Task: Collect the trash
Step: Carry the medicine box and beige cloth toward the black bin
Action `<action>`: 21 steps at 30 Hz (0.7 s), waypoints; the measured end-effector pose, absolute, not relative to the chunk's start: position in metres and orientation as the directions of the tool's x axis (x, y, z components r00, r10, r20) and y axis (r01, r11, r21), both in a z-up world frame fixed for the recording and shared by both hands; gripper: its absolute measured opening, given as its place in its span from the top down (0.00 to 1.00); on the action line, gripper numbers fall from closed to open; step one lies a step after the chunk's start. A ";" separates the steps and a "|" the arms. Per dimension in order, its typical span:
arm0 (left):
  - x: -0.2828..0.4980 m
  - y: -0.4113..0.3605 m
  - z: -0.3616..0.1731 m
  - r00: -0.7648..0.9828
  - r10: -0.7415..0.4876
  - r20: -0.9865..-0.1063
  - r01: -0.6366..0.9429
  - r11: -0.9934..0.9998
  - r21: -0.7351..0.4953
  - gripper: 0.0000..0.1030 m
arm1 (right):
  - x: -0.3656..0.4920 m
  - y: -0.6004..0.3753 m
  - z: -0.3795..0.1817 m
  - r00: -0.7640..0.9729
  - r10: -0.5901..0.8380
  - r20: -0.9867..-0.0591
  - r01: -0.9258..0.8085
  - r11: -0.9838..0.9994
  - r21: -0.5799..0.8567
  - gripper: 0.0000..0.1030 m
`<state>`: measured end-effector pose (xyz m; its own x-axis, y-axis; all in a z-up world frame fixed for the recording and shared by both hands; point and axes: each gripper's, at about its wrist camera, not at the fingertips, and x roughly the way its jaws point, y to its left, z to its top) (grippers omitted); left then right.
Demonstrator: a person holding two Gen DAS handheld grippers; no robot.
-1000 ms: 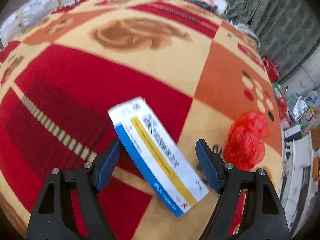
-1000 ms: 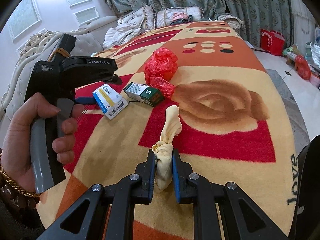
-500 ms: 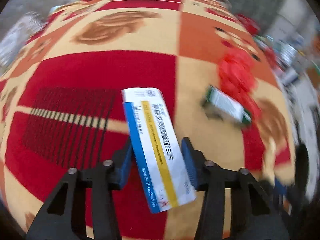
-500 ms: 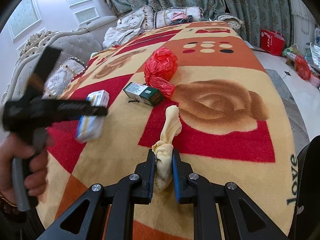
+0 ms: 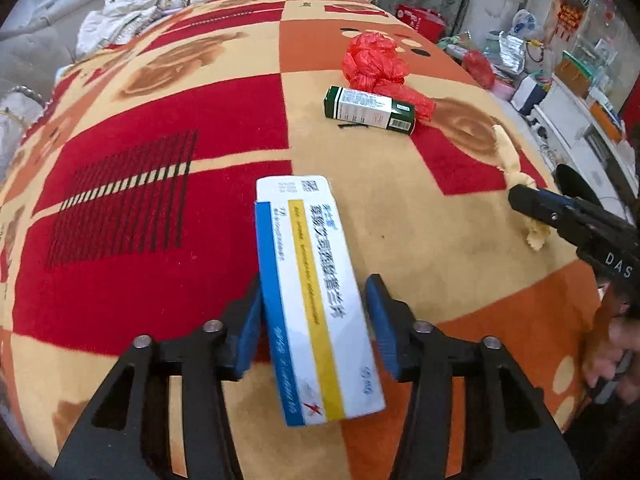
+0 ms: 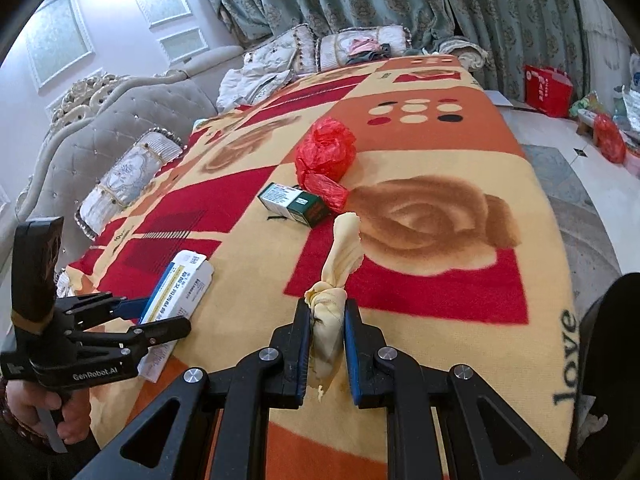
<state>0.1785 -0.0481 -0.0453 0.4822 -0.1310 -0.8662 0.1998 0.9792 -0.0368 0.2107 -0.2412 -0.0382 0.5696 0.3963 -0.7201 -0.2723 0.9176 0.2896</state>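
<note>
A white box with blue and yellow stripes [image 5: 312, 292] stands between the pads of my left gripper [image 5: 314, 284], whose jaws are opening. The left pad is against the box and a thin gap shows at the right pad. In the right wrist view the box [image 6: 182, 288] tilts over the bed's near edge, inside the left gripper [image 6: 164, 314]. My right gripper [image 6: 326, 308] is shut on a knotted pale yellow cloth [image 6: 340, 264] that rests on the blanket. A green box [image 5: 368, 108] and a crumpled red plastic bag [image 5: 374, 60] lie further up the bed.
The bed is covered by a red, orange and cream blanket [image 6: 440, 160]. Pillows [image 6: 124, 176] and a grey padded headboard [image 6: 100, 128] line the left side, curtains [image 6: 400, 0] the far end. Floor with a red bag [image 6: 548, 88] and clutter lies to the right.
The left gripper closed around the striped box, rolled, and carried it from beside the green box toward the bed's near edge; its jaws now stand a little wider. The right gripper kept still.
</note>
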 end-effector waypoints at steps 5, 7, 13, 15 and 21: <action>0.166 -0.052 -0.049 0.534 -0.103 -0.839 0.172 0.985 -0.011 0.43 | 0.202 -0.249 -0.034 0.579 0.384 -0.719 -0.273 0.923 0.272 0.86; 0.162 -0.048 -0.048 0.543 -0.099 -0.834 0.153 0.988 -0.018 0.59 | 0.200 -0.252 -0.032 0.584 0.384 -0.715 -0.278 0.922 0.269 0.86; 0.152 -0.055 -0.027 0.577 -0.138 -0.805 0.172 0.984 -0.046 0.59 | 0.192 -0.264 -0.026 0.601 0.390 -0.698 -0.281 0.920 0.272 0.86; 0.146 -0.063 -0.017 0.591 -0.151 -0.792 0.184 0.982 -0.050 0.59 | 0.189 -0.271 -0.022 0.610 0.395 -0.688 -0.278 0.919 0.281 0.86; 0.134 -0.099 0.003 0.619 -0.159 -0.769 0.208 0.978 -0.035 0.59 | 0.178 -0.289 -0.012 0.639 0.405 -0.654 -0.271 0.914 0.301 0.86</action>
